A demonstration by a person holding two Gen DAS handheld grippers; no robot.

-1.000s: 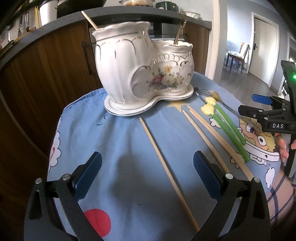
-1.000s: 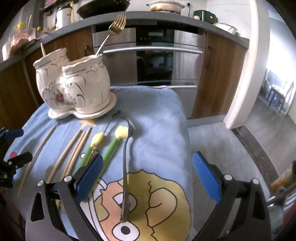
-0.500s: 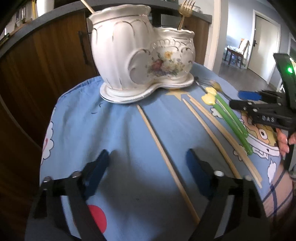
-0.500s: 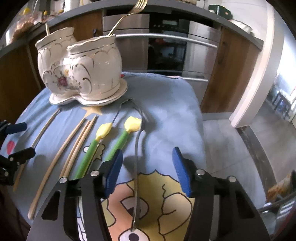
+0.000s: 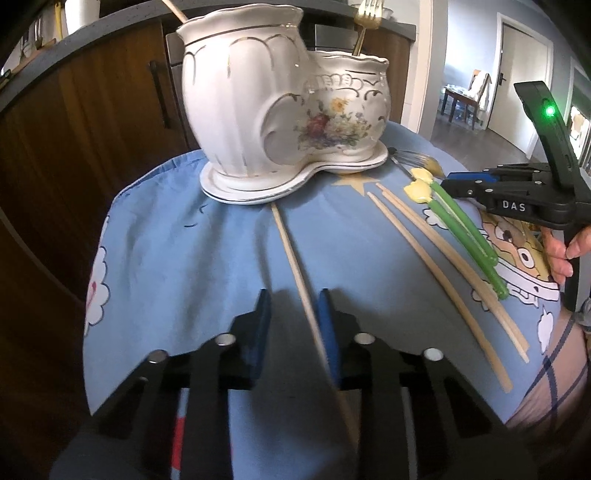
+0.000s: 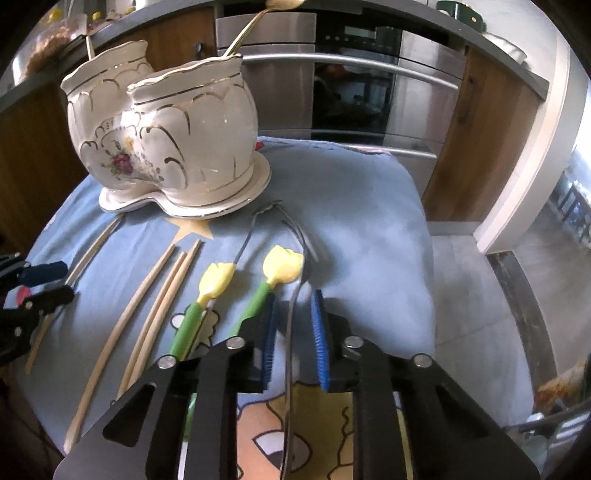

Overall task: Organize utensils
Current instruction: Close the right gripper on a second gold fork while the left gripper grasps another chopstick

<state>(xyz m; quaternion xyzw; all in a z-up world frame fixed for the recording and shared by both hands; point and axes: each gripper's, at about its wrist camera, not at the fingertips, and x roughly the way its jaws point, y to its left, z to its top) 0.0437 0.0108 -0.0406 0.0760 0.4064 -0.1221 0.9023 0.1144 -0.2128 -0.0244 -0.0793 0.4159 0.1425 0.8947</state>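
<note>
Utensils lie scattered on a blue cartoon-print cloth (image 5: 192, 258) in front of a white two-pot ceramic holder (image 5: 258, 110); furthest left, a lone wooden chopstick (image 5: 295, 266) runs from the holder's saucer down between the blue pads of the left gripper (image 5: 293, 325), which tilts down toward the cloth; its jaws have just been closing and stand narrow, the stick against the right pad with a sliver of gap at the left one, so whether it is truly pinched I cannot tell; the stick's lower end is hidden behind the black frame. Further right lie three more chopsticks (image 6: 147, 306), then two green-handled, yellow-tipped utensils (image 6: 207, 295), whose lower ends vanish under the right gripper's frame; then a slim metal fork (image 6: 295, 295) runs between the ribbed blue pads of the right gripper (image 6: 293, 332), also pitched downward, held by a hand (image 5: 561, 251) seen at the frame's edge in the left wrist view; these jaws too have just been closing and flank the handle with thin gaps either side, not visibly pressing it; the fork's handle end is cut off below. A gold fork (image 5: 365, 22) and a wooden stick (image 5: 175, 9) stand in the holder, both cropped at the top.
</note>
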